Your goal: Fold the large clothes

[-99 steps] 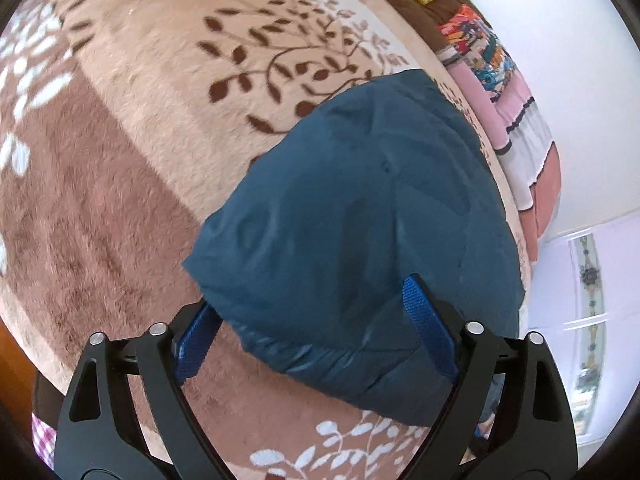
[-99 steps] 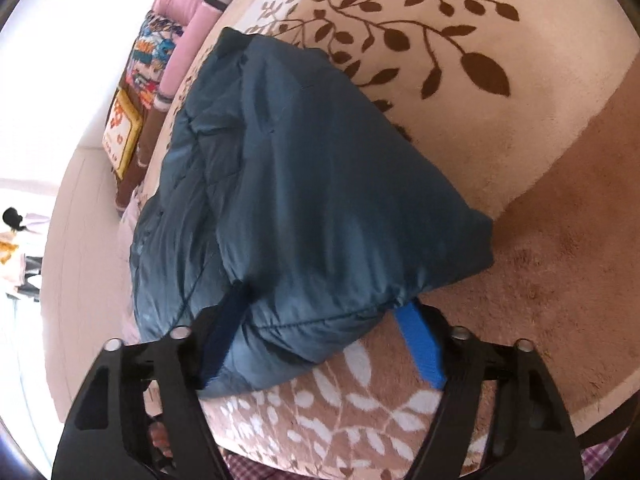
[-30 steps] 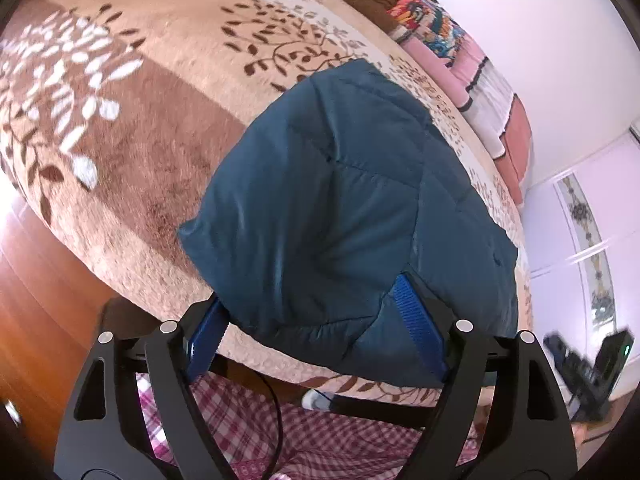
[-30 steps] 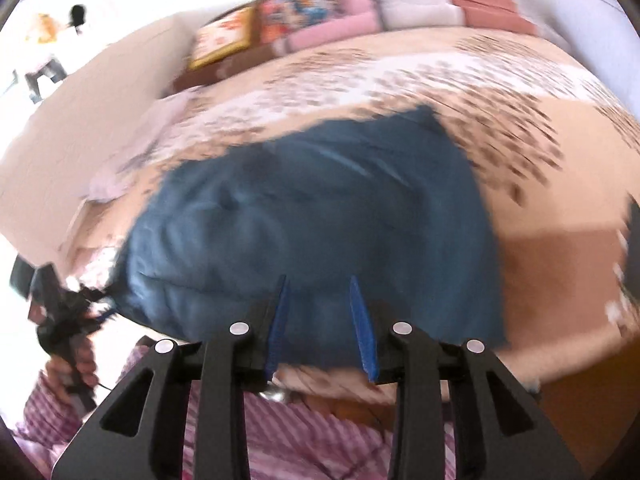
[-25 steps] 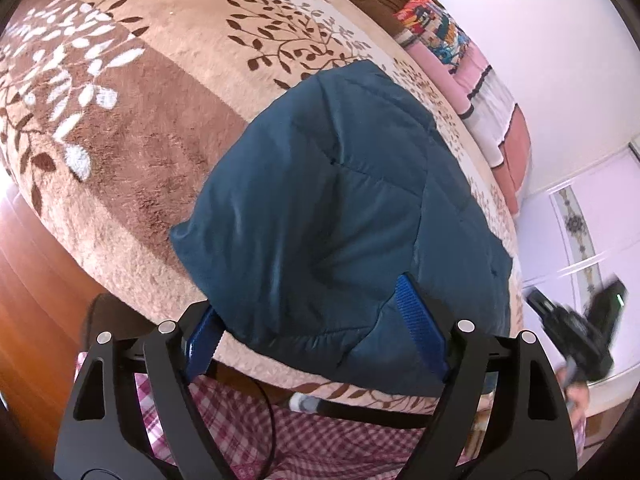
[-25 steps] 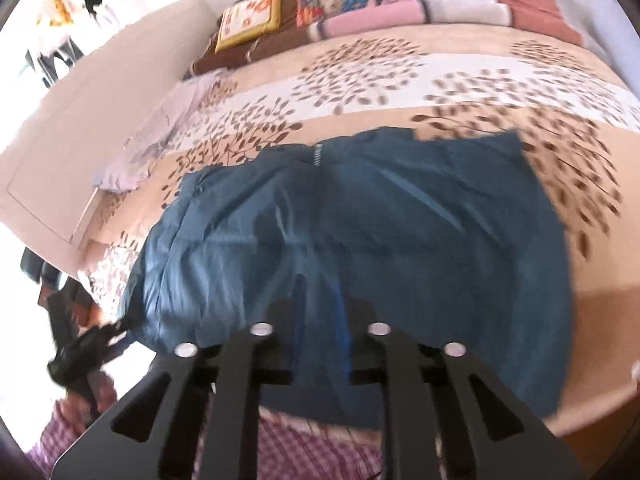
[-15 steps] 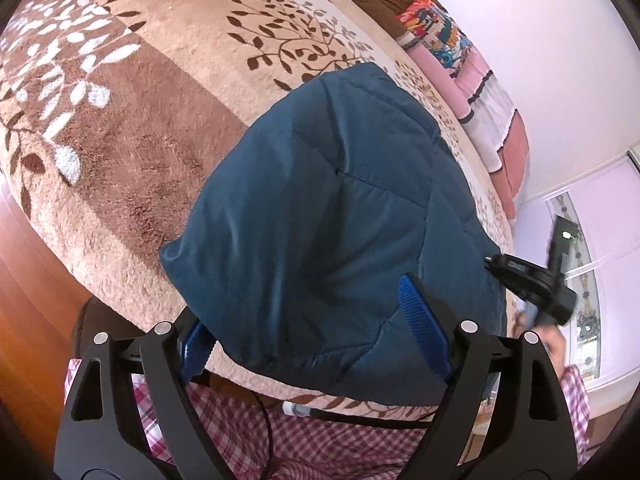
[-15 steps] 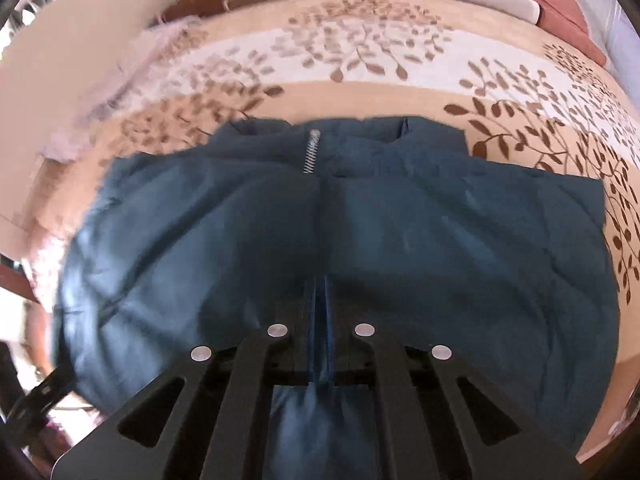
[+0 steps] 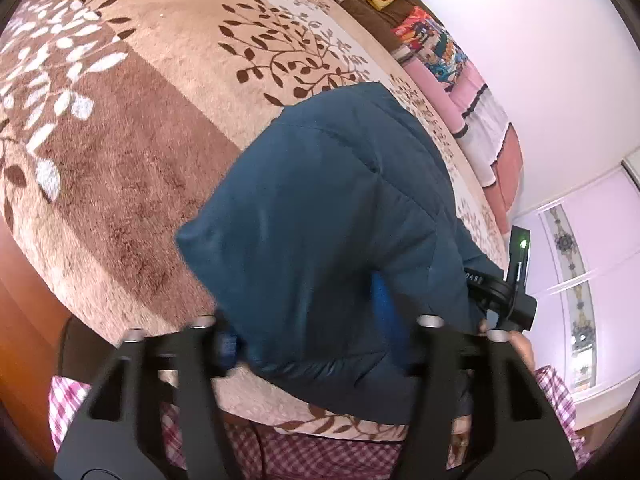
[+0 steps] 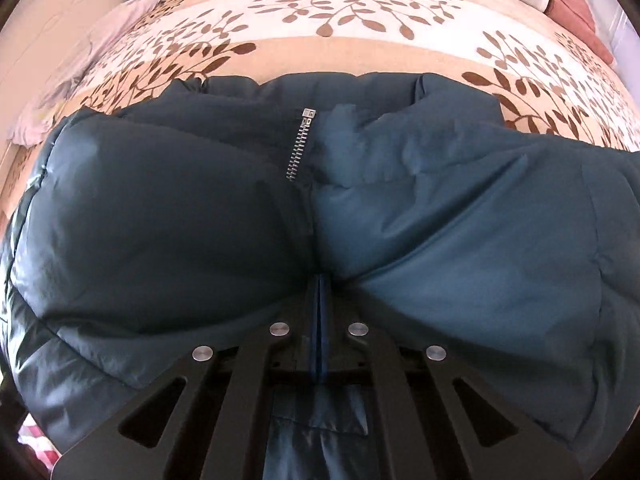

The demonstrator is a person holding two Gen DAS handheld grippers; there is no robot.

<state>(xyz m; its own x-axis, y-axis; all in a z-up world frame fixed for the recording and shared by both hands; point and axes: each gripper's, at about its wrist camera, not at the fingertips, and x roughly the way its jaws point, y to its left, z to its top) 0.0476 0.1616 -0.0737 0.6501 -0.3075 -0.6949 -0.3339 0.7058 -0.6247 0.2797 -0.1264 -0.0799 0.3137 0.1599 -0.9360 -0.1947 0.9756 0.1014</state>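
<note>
**Right gripper pins the jacket's middle as the left closes on its edge**

Right gripper (image 10: 319, 300), which a second ago was up in the air with its jaws partly apart, is now down on the jacket (image 10: 440, 220) with its blue pads pressed flat together. It sits on the front seam, just below the zipper (image 10: 299, 148). Whether a pinch of cloth lies between the pads cannot be told; the padding bulges up on both sides of them, so it reads as pressing into the centre line.

Left gripper (image 9: 308, 332) has hardly shifted. Its jaws, wide a moment ago, are closing now, with the near edge of the jacket (image 9: 320, 220) between them; the blur hides whether the pads already bite.

Folded into a thick bundle, the jacket lies on the leaf-patterned blanket (image 9: 120, 120) near the edge closest to the person, collar away from them. In the left wrist view the other gripper (image 9: 504, 296) shows at the jacket's right side.

My reading: one tool anchors the middle while the other takes the side, which looks like the set-up for folding that side inward. Puffy, slippery fabric may spring back or slide out of a shallow grip.
</note>
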